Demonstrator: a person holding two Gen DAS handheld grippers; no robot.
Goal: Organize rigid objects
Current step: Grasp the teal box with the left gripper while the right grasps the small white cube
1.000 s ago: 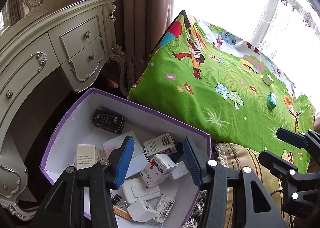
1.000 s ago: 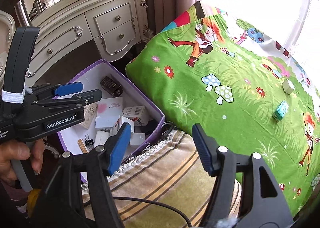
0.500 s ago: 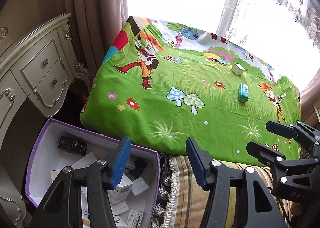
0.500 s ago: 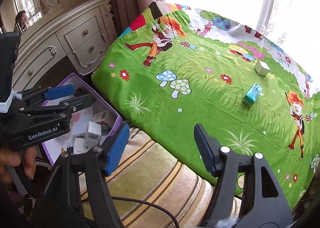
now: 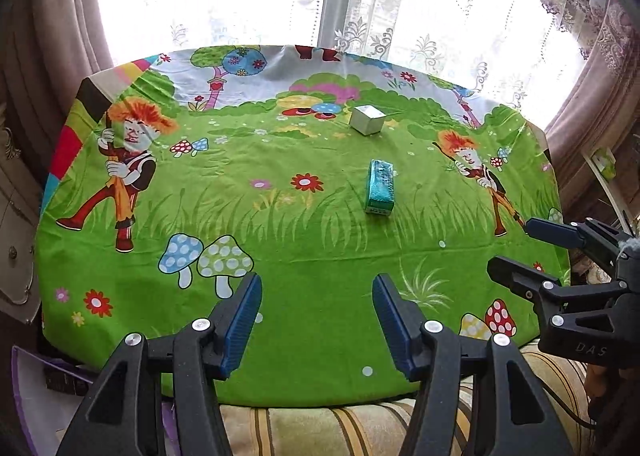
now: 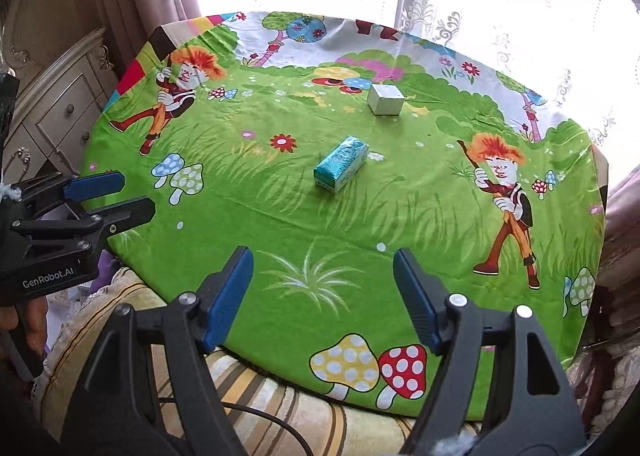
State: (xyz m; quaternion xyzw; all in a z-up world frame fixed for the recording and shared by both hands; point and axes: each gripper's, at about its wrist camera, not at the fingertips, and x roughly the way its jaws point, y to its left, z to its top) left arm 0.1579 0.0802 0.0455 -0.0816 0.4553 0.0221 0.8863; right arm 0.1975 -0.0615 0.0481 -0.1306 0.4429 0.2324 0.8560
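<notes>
Teal box [image 5: 380,187]: light, stiff carton; pinch its long flat sides. Your left gripper [image 5: 316,320] and right gripper [image 6: 322,296] stand spread, empty, jaws just widening.

A home bedroom: ornate cream dresser [image 6: 60,107] with drawers, lace curtains [image 5: 400,15] over a bright window, cartoon-print cloth [image 5: 280,215] spread on a striped cushion [image 6: 260,388].

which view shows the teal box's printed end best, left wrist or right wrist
The left wrist view: the teal box lies lengthwise toward that camera, so its white printed end faces it squarely. In the right wrist view the same box lies diagonally, showing its top and long side, with the end seen only at an angle.
</notes>
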